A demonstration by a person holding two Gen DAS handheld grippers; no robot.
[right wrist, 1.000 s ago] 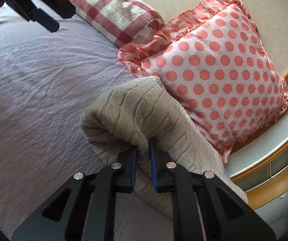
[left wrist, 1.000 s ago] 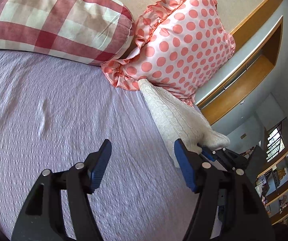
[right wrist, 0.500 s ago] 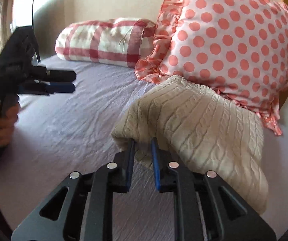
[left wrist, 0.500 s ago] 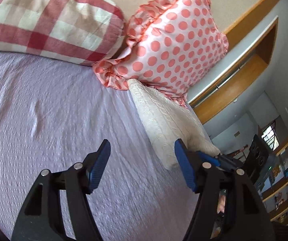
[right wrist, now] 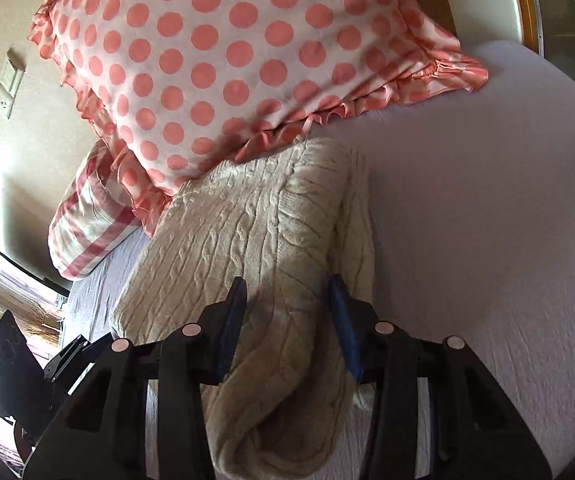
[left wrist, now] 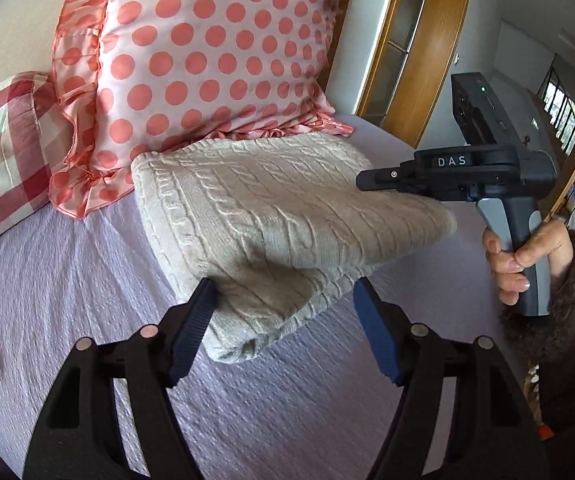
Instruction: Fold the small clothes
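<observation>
Our left gripper (left wrist: 283,320) is wide open, holding nothing; the folded sweater (left wrist: 271,216) lies on the bed (left wrist: 67,280) right ahead, its near corner between the fingers, the left pad (left wrist: 191,324) touching or just beside the knit, we cannot tell which. Our right gripper (right wrist: 287,320) is partly open, fingers straddling the sweater (right wrist: 255,240) edge, not clamped on it. Beyond the sweater the dotted pillow (left wrist: 207,60) leans, touching its far edge; the checked pillow (left wrist: 3,152) sits further left. Our right hand (left wrist: 523,256) grips the handle at right.
</observation>
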